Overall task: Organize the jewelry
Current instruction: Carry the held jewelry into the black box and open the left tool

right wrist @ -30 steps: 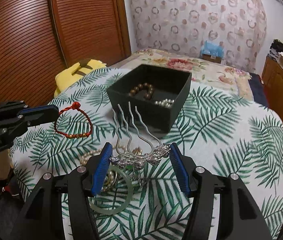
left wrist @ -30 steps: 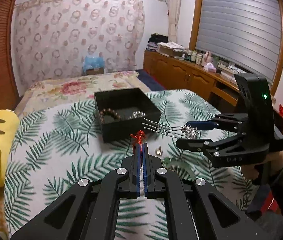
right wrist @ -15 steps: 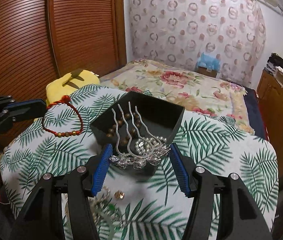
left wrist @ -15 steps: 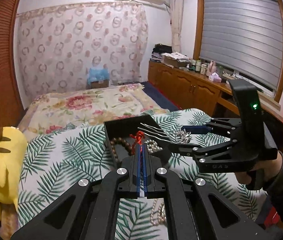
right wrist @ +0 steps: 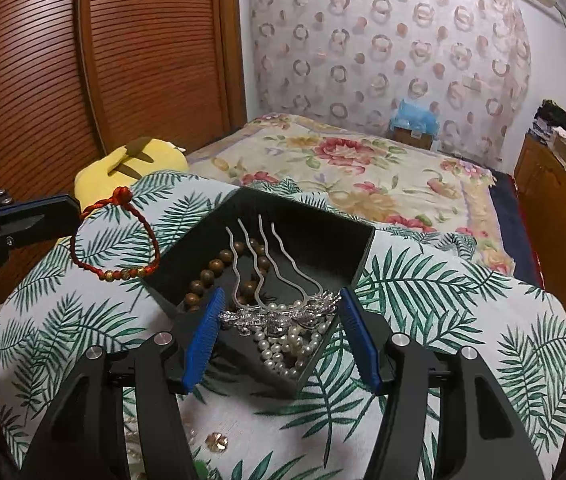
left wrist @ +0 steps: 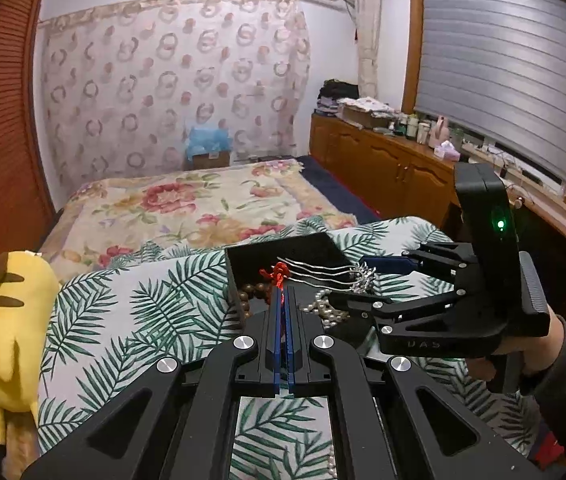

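Silver hair comb (right wrist: pixel 279 312) clamped by its ornate head between the blue pads of the right gripper (right wrist: pixel 281 332), prongs pointing forward over the open black box (right wrist: pixel 323 240). Inside the box, brown beads (right wrist: pixel 211 276) and pearls (right wrist: pixel 287 344). Red cord bracelet (right wrist: pixel 117 240) pinched in the tightly closed left gripper (left wrist: pixel 282 300), dangling over the box's left corner. Both grippers tilted downward, side by side above the palm-print cloth (right wrist: pixel 463 300); hand (left wrist: pixel 523 356) wrapped round the right handle.

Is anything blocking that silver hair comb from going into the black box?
Nothing visible does. The right gripper holds the hair comb over the open box, which has no lid. Under it lie only wooden beads and pearls. The red bracelet hangs off to the side from the left gripper.
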`<state>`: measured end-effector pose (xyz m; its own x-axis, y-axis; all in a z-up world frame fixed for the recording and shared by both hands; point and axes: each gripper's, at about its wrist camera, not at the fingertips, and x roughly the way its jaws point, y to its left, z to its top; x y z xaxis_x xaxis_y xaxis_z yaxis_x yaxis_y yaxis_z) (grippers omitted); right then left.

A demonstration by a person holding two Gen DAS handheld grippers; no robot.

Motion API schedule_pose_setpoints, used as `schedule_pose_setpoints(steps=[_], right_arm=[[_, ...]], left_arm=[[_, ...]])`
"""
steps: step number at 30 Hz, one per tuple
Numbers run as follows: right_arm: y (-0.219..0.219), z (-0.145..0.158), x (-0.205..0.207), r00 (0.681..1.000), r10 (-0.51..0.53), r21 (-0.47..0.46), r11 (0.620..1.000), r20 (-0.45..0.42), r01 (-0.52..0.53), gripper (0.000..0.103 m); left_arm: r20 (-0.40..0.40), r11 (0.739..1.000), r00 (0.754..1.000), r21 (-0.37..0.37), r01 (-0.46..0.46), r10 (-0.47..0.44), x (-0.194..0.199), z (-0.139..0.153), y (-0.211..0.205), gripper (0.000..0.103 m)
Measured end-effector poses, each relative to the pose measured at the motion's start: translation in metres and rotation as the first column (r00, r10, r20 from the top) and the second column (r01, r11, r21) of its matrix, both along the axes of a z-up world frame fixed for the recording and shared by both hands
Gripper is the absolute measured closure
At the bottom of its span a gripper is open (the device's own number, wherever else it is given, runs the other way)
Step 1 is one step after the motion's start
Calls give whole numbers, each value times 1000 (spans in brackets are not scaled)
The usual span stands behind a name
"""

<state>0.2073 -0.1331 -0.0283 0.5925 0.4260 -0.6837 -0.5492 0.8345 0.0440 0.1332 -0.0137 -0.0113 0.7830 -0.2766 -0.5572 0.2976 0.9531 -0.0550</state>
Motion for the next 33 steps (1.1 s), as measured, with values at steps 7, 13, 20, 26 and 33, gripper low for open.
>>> schedule_pose_setpoints(steps=[7,13,20,26,33], right_arm=[[5,-1,10,1000,7,19,1000,17,-7,41],[1,0,7,1000,24,33,999,19,-24,38],[-22,8,-17,999,-2,13,1000,52,2,38],[-48,11,-25,998,-43,36,998,38,41,38],[-64,9,-43,998,-65,66,996,24,63,38]], left_arm=[[-18,1000,1000,4,-16,16,14,-3,5,102],[-22,1000,1000,9,-19,20,19,-1,3,102],[-19,1000,1000,16,-4,4,30,0,-7,102],[-23,1000,1000,23,6,-6,43,-1,-19,102],[-31,999,999,34,12,-11,45,-2,-29,95]])
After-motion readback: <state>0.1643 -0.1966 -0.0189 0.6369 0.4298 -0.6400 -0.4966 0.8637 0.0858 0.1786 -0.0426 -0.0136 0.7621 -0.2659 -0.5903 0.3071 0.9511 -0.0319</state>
